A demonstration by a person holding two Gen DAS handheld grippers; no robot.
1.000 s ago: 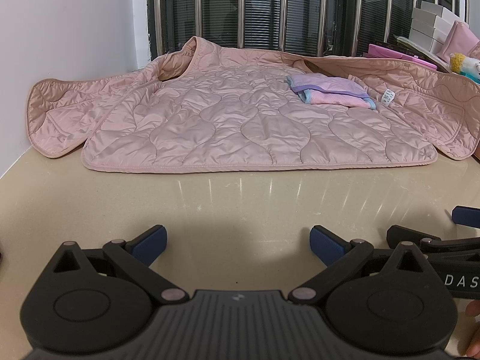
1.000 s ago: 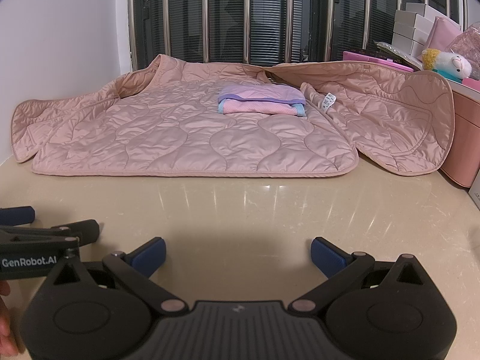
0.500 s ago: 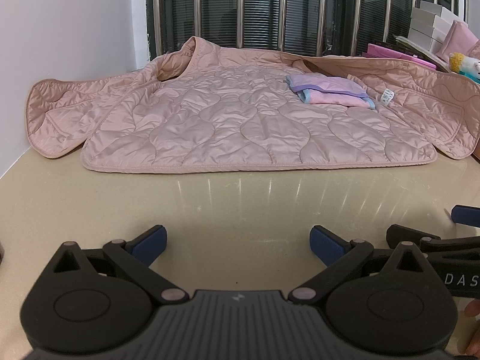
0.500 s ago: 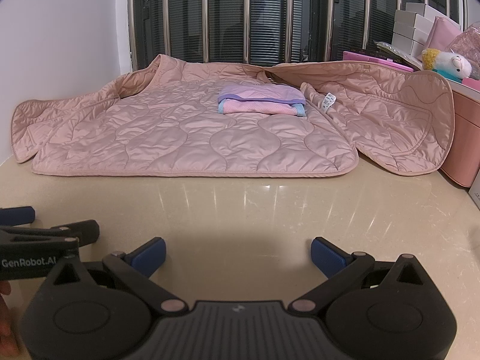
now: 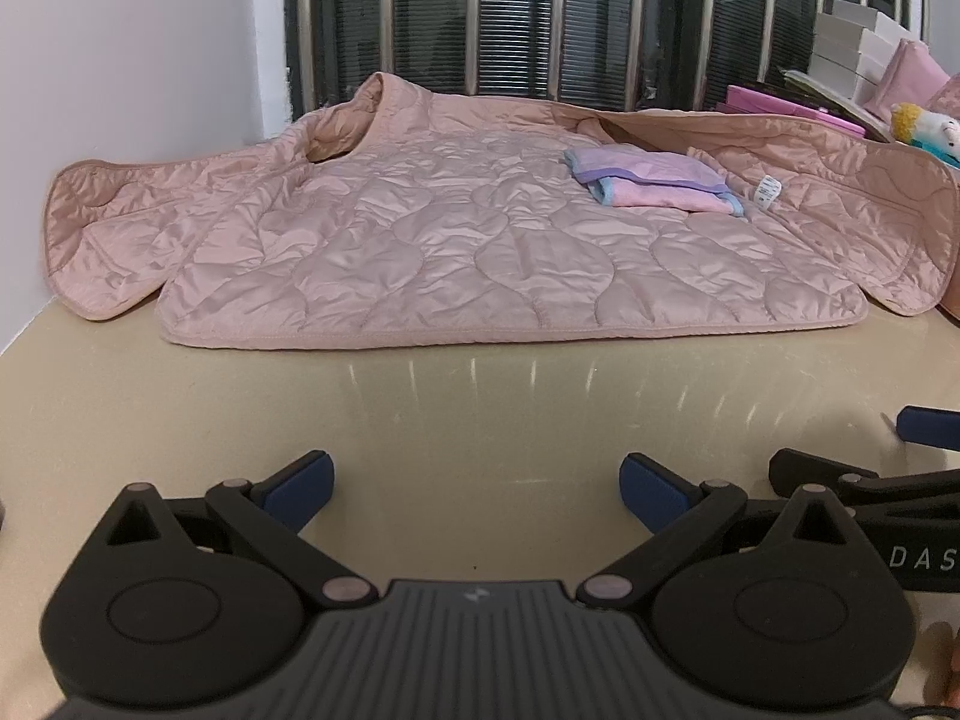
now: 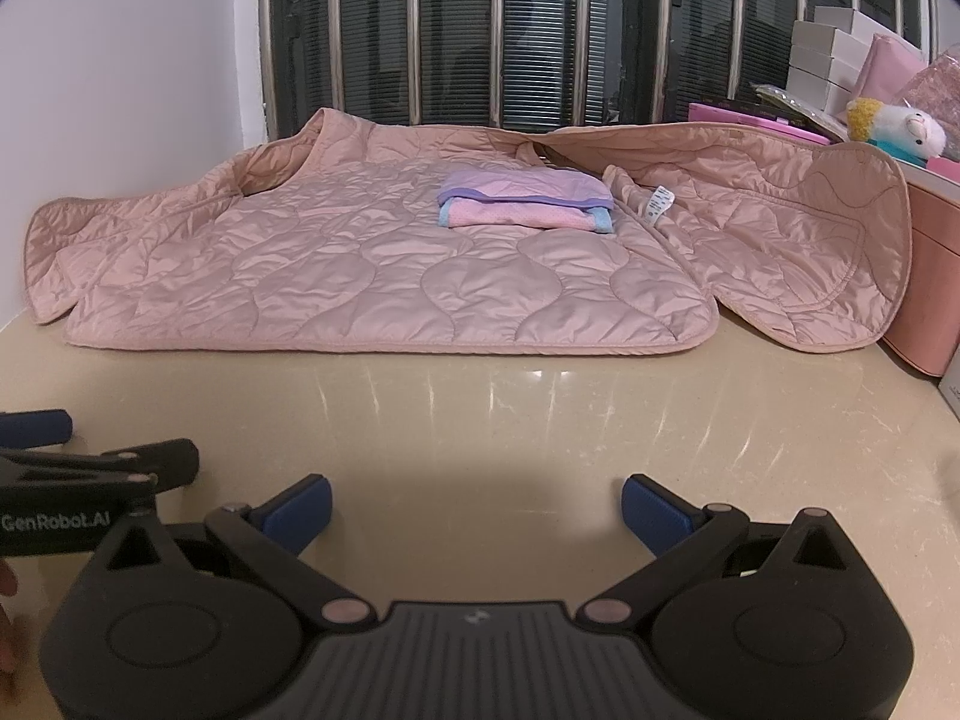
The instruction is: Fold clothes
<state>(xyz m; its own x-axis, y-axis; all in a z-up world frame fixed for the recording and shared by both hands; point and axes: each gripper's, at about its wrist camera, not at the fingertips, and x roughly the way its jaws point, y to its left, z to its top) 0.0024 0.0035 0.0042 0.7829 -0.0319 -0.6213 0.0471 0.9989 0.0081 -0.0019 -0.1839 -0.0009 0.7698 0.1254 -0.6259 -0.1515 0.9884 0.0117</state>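
A pink quilted jacket (image 5: 480, 240) lies spread flat on the beige table, sleeves out to both sides; it also shows in the right wrist view (image 6: 390, 264). A small folded pink and purple garment (image 5: 654, 180) rests on the jacket's right part, also seen in the right wrist view (image 6: 528, 201). My left gripper (image 5: 477, 489) is open and empty, low over the table, well short of the jacket's hem. My right gripper (image 6: 477, 501) is open and empty beside it, equally short of the hem.
The beige table (image 5: 480, 408) meets a white wall on the left. A barred window runs behind. At the right stand a pink box (image 6: 924, 300), a plush toy (image 6: 894, 126) and stacked white boxes (image 6: 840, 54).
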